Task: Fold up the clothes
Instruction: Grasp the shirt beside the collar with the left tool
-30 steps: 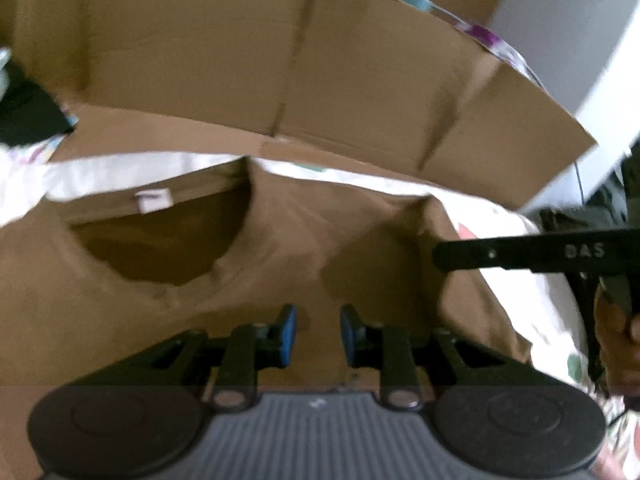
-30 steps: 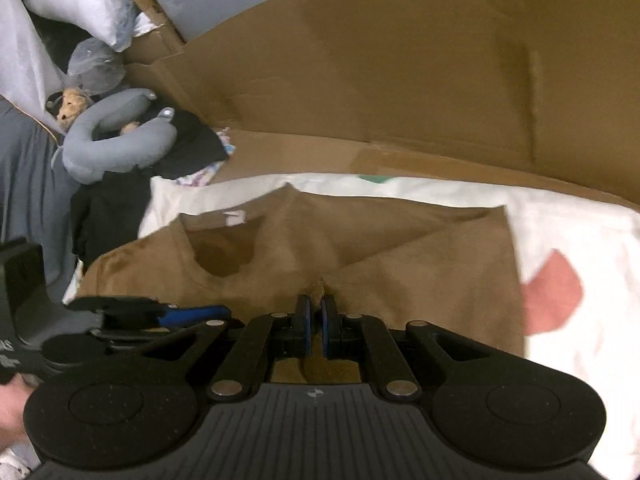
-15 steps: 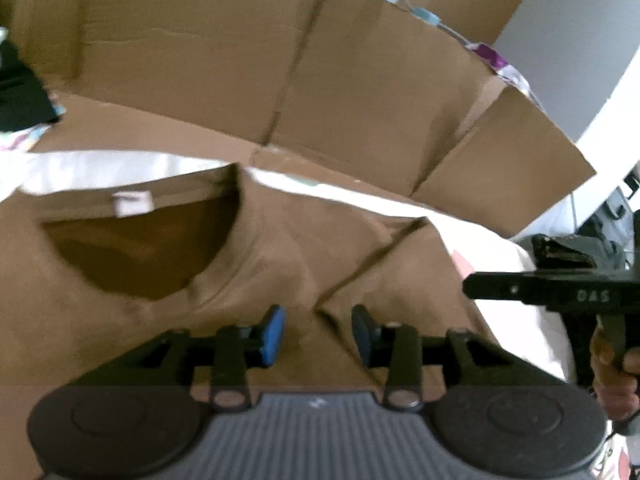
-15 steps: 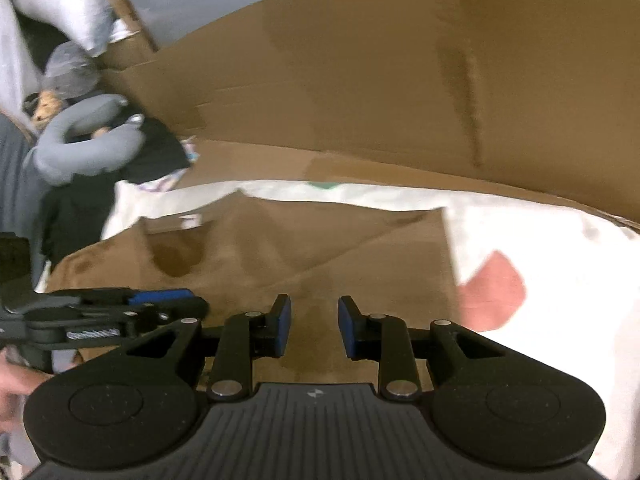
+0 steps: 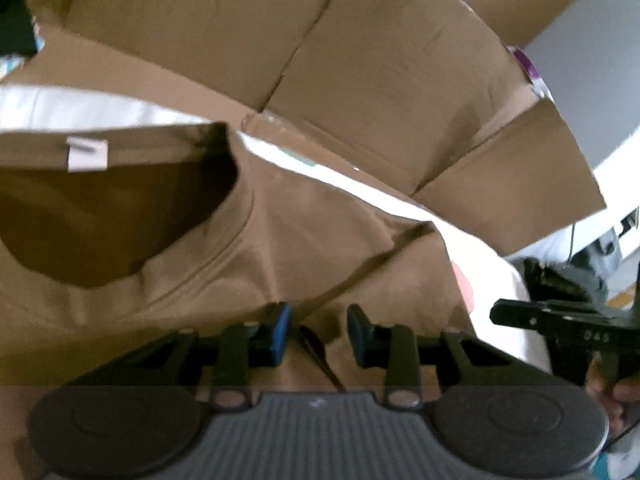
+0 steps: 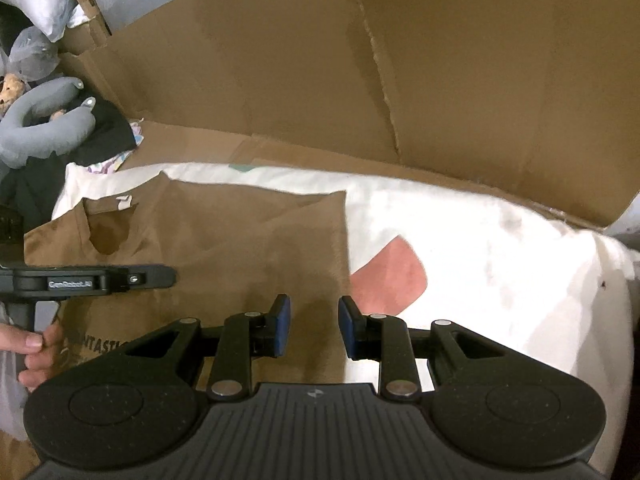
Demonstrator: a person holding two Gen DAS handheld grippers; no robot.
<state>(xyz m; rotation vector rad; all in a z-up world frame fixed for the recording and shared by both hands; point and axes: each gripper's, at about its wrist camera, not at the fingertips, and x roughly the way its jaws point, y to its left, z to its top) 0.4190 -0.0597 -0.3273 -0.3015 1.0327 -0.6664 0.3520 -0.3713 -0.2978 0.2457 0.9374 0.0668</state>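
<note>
One brown T-shirt [image 6: 224,256] lying flat, sleeve seemingly folded inward, both jaws parted, left closing, nothing gripped

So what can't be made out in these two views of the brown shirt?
- Left wrist view: the brown shirt is blurred; the writing on its white neck label is unreadable.
- Both views: the shirt's lower part is hidden behind the tongs' bodies.
- Right wrist view: the chest print is cut off by the right tongs, so only part of a word shows.
- Left wrist view: whether the closing left tongs touch cloth.
</note>
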